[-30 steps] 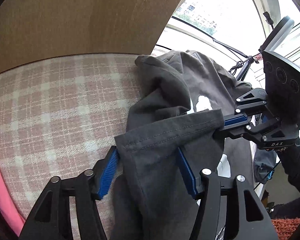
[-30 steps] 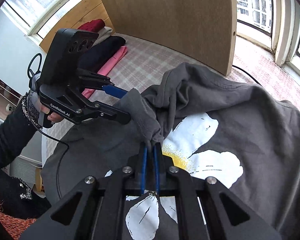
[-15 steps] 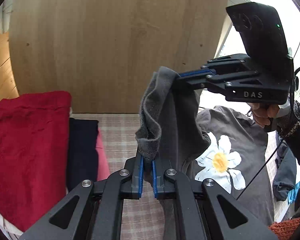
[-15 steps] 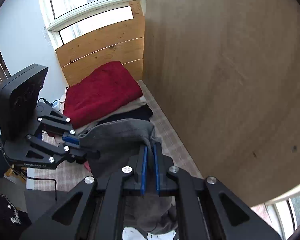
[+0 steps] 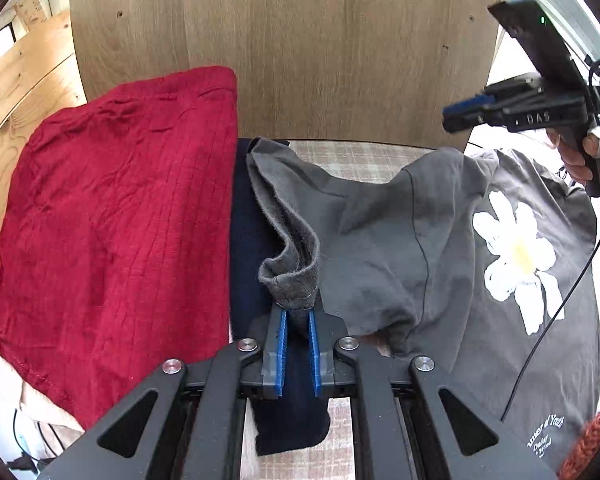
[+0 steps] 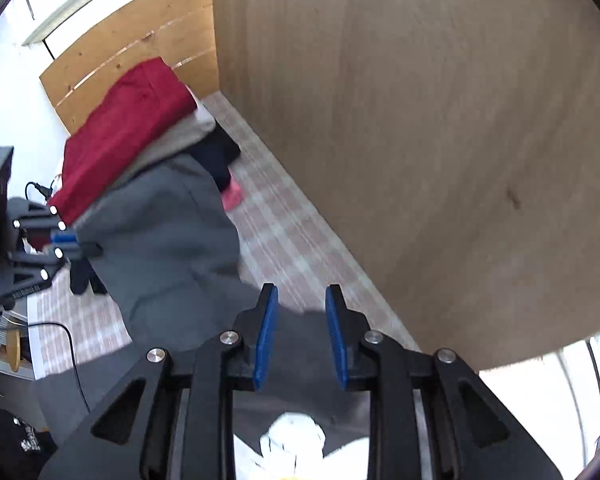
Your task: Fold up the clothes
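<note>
A dark grey sweatshirt [image 5: 400,240] with a white daisy print [image 5: 516,252] lies spread on the checked surface [image 5: 340,156]. My left gripper [image 5: 298,320] is shut on the cuff of its sleeve [image 5: 292,280], which is stretched out to the left over a navy garment. My right gripper [image 5: 460,114] hovers above the sweatshirt's upper right, held by a hand. In the right wrist view that right gripper [image 6: 302,312] is open with nothing between its blue pads, and the grey sweatshirt [image 6: 164,240] lies below it.
A folded red garment [image 5: 112,208] tops a stack at the left, beside a navy garment [image 5: 252,220] and a pink one [image 6: 232,198]. A wooden panel [image 5: 284,40] stands right behind the surface. A black cable [image 5: 556,312] trails across the sweatshirt's right side.
My right gripper let go of the sleeve and opened, lifting away to the right. The sleeve dropped flat, and my left gripper lowered with the cuff still held.
</note>
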